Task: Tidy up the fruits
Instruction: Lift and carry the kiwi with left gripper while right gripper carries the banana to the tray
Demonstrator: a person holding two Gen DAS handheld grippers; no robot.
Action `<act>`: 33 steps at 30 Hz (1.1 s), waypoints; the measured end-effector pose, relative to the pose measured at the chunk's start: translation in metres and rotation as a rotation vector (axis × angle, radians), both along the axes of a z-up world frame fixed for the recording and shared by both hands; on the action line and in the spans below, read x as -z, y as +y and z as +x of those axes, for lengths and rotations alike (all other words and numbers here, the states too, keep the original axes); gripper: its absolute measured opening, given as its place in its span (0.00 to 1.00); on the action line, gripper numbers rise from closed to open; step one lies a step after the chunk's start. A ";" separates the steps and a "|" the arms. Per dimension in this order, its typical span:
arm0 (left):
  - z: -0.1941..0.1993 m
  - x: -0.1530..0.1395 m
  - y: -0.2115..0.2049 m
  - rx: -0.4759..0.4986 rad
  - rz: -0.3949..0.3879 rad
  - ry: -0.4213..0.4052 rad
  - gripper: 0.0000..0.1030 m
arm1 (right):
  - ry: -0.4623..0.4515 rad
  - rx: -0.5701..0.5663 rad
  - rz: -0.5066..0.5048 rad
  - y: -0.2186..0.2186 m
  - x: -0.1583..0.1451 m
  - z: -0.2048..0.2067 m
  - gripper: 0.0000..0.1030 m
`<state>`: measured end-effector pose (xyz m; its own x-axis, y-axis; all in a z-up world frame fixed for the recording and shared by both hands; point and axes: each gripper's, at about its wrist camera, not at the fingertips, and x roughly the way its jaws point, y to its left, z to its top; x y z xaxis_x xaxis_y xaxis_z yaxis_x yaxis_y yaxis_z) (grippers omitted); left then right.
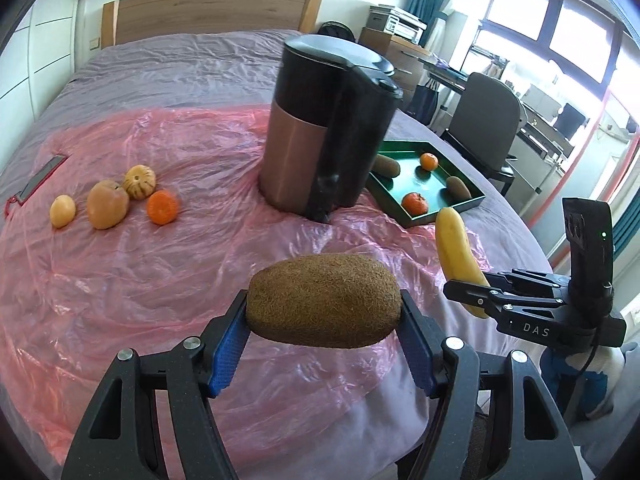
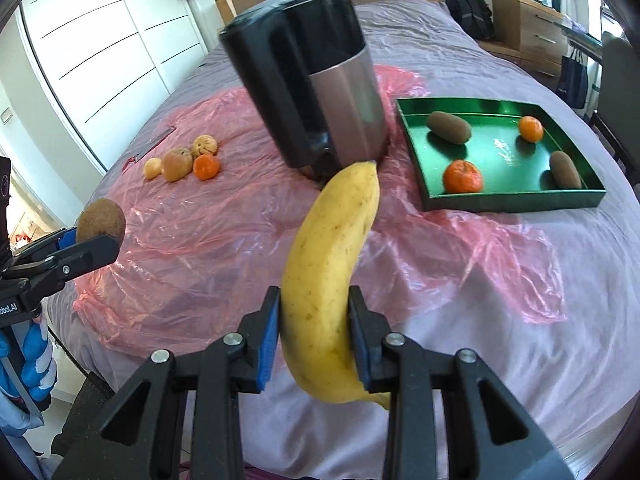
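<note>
While left claw (image 1: pixel 324 330) grips a fuzzy brown kiwi (image 1: pixel 323 300), right claw (image 2: pixel 314 344) clamps a speckled yellow banana (image 2: pixel 332 264).

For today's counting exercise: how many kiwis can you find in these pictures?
3. One kiwi is clamped in the left gripper; two lie in the green tray: one at its far left, one at its near right. The coffee maker may hide more.

Coffee maker (image 1: pixel 328 132) upright on pink plastic sheet (image 1: pixel 160 264) (crinkled)

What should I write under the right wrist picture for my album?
Right gripper holds a banana above the bed, near a green tray of fruit.
</note>
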<state>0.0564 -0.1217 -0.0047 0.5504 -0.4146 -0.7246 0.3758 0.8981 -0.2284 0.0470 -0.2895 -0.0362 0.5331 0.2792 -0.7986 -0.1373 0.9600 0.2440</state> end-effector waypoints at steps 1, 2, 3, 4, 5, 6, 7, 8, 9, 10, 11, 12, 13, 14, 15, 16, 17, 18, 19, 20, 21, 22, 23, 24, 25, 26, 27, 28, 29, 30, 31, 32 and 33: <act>0.001 0.000 -0.008 0.012 0.001 0.001 0.62 | 0.002 0.013 0.001 -0.009 0.001 0.000 0.15; 0.002 -0.002 -0.017 0.026 0.003 0.002 0.62 | 0.002 0.025 0.000 -0.016 0.002 0.000 0.15; 0.004 -0.002 -0.025 0.037 0.005 0.004 0.62 | 0.001 0.036 0.001 -0.024 0.002 -0.002 0.15; 0.006 -0.003 -0.032 0.047 0.006 0.005 0.62 | 0.000 0.046 0.001 -0.029 0.001 -0.002 0.15; 0.008 -0.004 -0.039 0.057 0.007 0.007 0.62 | -0.002 0.055 0.001 -0.036 0.001 -0.002 0.15; 0.010 -0.004 -0.047 0.069 0.007 0.008 0.62 | -0.006 0.063 -0.001 -0.043 0.000 -0.001 0.15; 0.011 -0.005 -0.055 0.079 0.009 0.008 0.62 | -0.008 0.069 -0.002 -0.048 0.001 0.000 0.15; 0.013 -0.006 -0.061 0.090 0.010 0.009 0.62 | -0.011 0.075 -0.003 -0.054 0.000 0.002 0.15; 0.015 -0.006 -0.070 0.103 0.012 0.010 0.62 | -0.013 0.080 -0.005 -0.060 0.000 0.004 0.15; 0.018 -0.007 -0.077 0.112 0.014 0.010 0.62 | -0.016 0.085 -0.008 -0.066 -0.001 0.006 0.15; 0.020 -0.008 -0.086 0.123 0.017 0.010 0.62 | -0.020 0.091 -0.009 -0.072 -0.002 0.009 0.15; 0.024 -0.009 -0.095 0.134 0.018 0.009 0.62 | -0.023 0.096 -0.011 -0.077 -0.002 0.011 0.15; 0.027 -0.009 -0.104 0.143 0.019 0.009 0.62 | -0.027 0.101 -0.013 -0.082 -0.003 0.015 0.15; 0.031 -0.010 -0.114 0.155 0.019 0.009 0.62 | -0.030 0.105 -0.014 -0.088 -0.003 0.017 0.15; 0.036 -0.011 -0.121 0.163 0.018 0.010 0.62 | -0.032 0.110 -0.017 -0.093 -0.003 0.021 0.15; 0.040 -0.011 -0.128 0.171 0.017 0.010 0.62 | -0.036 0.115 -0.020 -0.100 -0.004 0.025 0.15; 0.045 -0.012 -0.136 0.177 0.017 0.011 0.62 | -0.039 0.121 -0.021 -0.106 -0.004 0.029 0.15; 0.051 -0.012 -0.146 0.185 0.019 0.009 0.62 | -0.043 0.127 -0.022 -0.112 -0.005 0.033 0.15; 0.055 -0.012 -0.154 0.191 0.023 0.006 0.62 | -0.046 0.132 -0.024 -0.118 -0.005 0.038 0.15; 0.061 -0.012 -0.161 0.197 0.027 0.004 0.62 | -0.049 0.137 -0.028 -0.124 -0.005 0.043 0.15; 0.068 -0.012 -0.170 0.201 0.030 0.002 0.62 | -0.052 0.141 -0.031 -0.130 -0.004 0.048 0.15; 0.076 -0.012 -0.179 0.205 0.032 0.002 0.62 | -0.055 0.147 -0.034 -0.136 -0.004 0.055 0.15; 0.082 -0.011 -0.184 0.207 0.033 0.003 0.62 | -0.056 0.151 -0.038 -0.142 -0.003 0.060 0.15; 0.090 -0.009 -0.192 0.210 0.039 0.002 0.62 | -0.058 0.155 -0.044 -0.147 -0.003 0.067 0.15; 0.096 -0.008 -0.198 0.212 0.046 0.000 0.62 | -0.059 0.158 -0.047 -0.152 -0.002 0.072 0.15; 0.104 -0.006 -0.205 0.214 0.051 0.002 0.62 | -0.061 0.163 -0.053 -0.157 -0.001 0.080 0.15; 0.110 -0.004 -0.210 0.214 0.053 0.006 0.62 | -0.062 0.167 -0.058 -0.161 0.000 0.086 0.15; 0.117 -0.001 -0.217 0.214 0.057 0.010 0.62 | -0.062 0.171 -0.061 -0.165 0.001 0.091 0.15; 0.123 0.002 -0.222 0.215 0.063 0.010 0.62 | -0.063 0.175 -0.065 -0.169 0.002 0.098 0.15; 0.130 0.005 -0.229 0.215 0.074 0.008 0.62 | -0.064 0.180 -0.070 -0.173 0.003 0.104 0.15; 0.135 0.008 -0.234 0.214 0.082 0.007 0.62 | -0.065 0.184 -0.073 -0.178 0.004 0.111 0.15; 0.142 0.012 -0.241 0.213 0.090 0.011 0.62 | -0.065 0.190 -0.077 -0.182 0.005 0.119 0.15; 0.148 0.016 -0.246 0.209 0.095 0.014 0.62 | -0.064 0.193 -0.079 -0.187 0.007 0.124 0.15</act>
